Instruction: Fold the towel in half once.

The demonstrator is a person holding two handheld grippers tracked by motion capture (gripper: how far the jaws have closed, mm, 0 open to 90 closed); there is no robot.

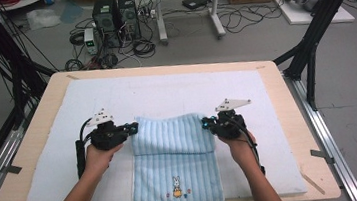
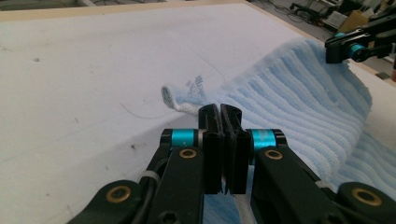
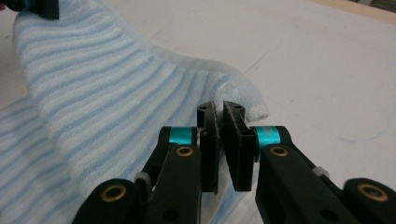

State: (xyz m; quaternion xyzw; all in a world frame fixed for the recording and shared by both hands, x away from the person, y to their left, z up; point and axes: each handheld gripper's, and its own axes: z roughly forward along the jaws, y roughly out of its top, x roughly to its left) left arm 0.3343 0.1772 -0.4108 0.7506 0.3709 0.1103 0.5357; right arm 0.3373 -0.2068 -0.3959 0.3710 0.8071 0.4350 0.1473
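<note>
A: Status of the light-blue striped terry towel (image 1: 175, 161)?

B: It is laid on the white foam mat (image 1: 175, 88) that covers the light wooden desk (image 1: 298, 133), at the near middle. The near end, with a small embroidered rabbit (image 1: 176, 186), is lain flat and reaches the desk's near edge. The far end is lifted at both corners and folded back over the flat part.

A: Left gripper (image 1: 133, 128)?

B: Held at the towel's far left corner. In the left gripper view the fingers (image 2: 212, 135) are seen pressed together, clamped on the towel edge (image 2: 187, 98), with a bit of white hem sticking out past the tips. The right gripper is seen farther off at the upper right, on the other corner.

A: Right gripper (image 1: 205, 124)?

B: Held at the far right corner. In the right gripper view the fingers (image 3: 237, 135) are seen nearly together, with towel fabric pinched between them and bunched just beyond the tips. The towel is draped between the two grippers as a raised, sagging band above the mat.

A: Anything else on the mat?

B: Faint pen-like marks and small specks are seen on the foam.
</note>
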